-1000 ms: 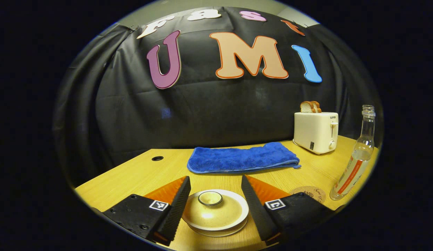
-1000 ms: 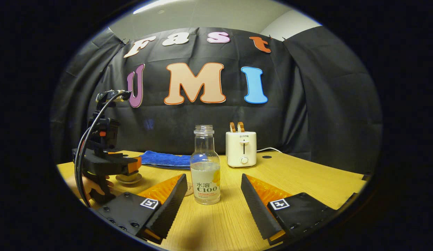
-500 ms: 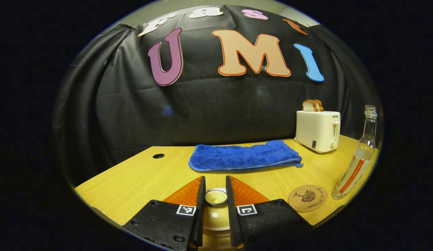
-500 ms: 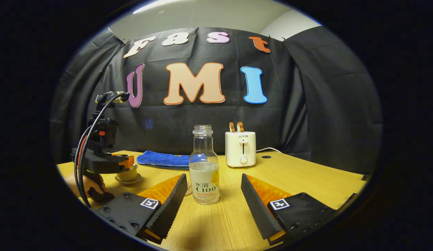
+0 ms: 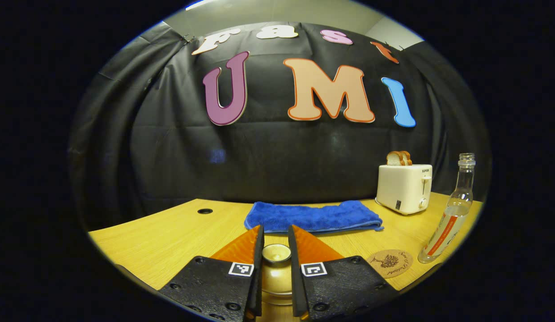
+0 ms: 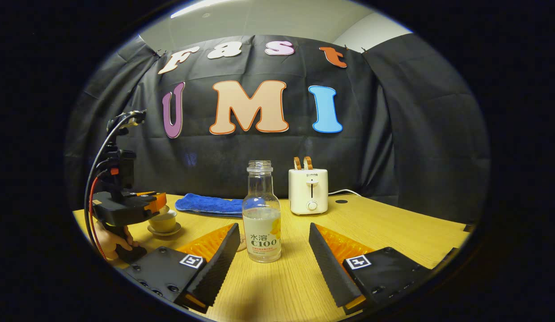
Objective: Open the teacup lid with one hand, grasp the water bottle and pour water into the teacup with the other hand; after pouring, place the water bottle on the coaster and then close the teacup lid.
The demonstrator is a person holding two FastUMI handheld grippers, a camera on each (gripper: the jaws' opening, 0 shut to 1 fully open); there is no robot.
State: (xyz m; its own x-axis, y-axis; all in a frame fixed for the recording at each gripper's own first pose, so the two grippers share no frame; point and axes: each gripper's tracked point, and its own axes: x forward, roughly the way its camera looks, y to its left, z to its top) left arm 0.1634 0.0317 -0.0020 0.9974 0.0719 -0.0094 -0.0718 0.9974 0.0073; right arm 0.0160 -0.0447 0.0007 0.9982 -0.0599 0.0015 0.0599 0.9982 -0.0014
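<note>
Between the nearly closed jaws of the left gripper (image 5: 276, 255) sits the small round knob of the glazed cream ceramic teacup lid (image 5: 277, 273), pinched from both sides; the lid's dome shows in the narrow gap just below the knob. Seen from the right gripper view, the left gripper (image 6: 154, 202) stands just above the cream teacup (image 6: 163, 221) on its saucer (image 6: 164, 231), whose rim appears uncovered. Step in hand, as judged: opening the teacup, with the lid lifted clear.

Ahead of the widely spread jaws of the right gripper (image 6: 274, 250), centred in their gap but untouched, stands the uncapped clear glass water bottle (image 6: 261, 214), partly filled. Right of the left jaws lie the round cork coaster (image 5: 390, 263) and, beyond it, the same bottle (image 5: 447, 214); farther ahead are a folded blue towel (image 5: 313, 216) and a white toaster (image 5: 404, 187) on the pale wooden table (image 5: 170, 232).

Change from half a second earlier: the left gripper has risen, so the lid no longer rests on the cup; one second earlier its jaws were still spread around the lid. The right gripper is unchanged.

Next move, as judged: the right jaws advance and close on the bottle's body, with the lid held aside.
</note>
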